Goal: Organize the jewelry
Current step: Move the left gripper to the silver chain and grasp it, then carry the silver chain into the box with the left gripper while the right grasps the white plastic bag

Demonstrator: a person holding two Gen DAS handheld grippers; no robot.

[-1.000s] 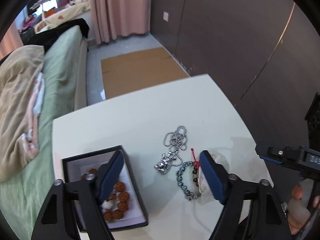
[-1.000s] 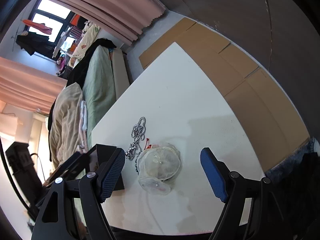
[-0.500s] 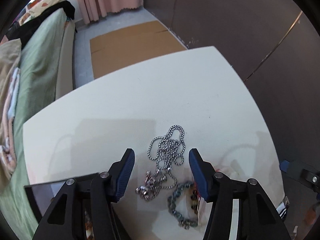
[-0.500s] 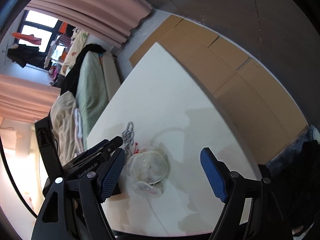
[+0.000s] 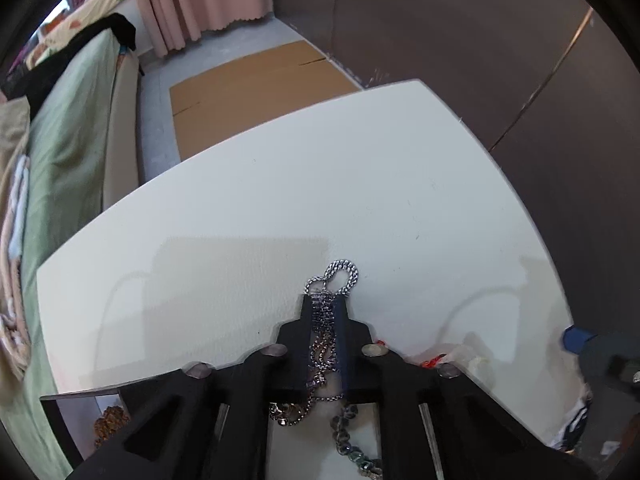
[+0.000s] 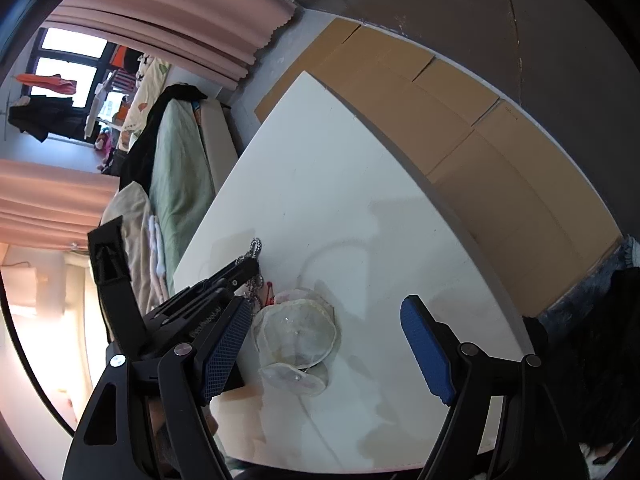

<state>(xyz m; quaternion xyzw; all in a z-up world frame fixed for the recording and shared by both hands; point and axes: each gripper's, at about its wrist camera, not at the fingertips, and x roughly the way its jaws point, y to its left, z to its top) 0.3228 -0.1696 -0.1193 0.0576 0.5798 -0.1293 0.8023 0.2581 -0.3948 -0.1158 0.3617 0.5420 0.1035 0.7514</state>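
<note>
My left gripper (image 5: 326, 302) is shut on the silver chain necklace (image 5: 340, 276); a loop of it sticks out past the fingertips on the white table (image 5: 280, 200), and more chain hangs between the fingers. A beaded bracelet (image 5: 352, 448) lies below the gripper. Brown beads (image 5: 110, 420) in the black box show at the lower left. My right gripper (image 6: 320, 344) is open and empty above a clear plastic bag (image 6: 298, 332). In the right wrist view the left gripper (image 6: 240, 272) presses on the chain (image 6: 255, 246).
A red tag (image 5: 434, 360) lies beside the bag's edge. A bed with green cover (image 5: 68, 152) stands left of the table. Cardboard sheets (image 5: 248, 84) lie on the floor beyond the table. A dark wall (image 5: 480, 40) runs along the right.
My left gripper moved forward and down onto the silver chain and closed on it. The right gripper stayed open, hovering over the plastic bag.
</note>
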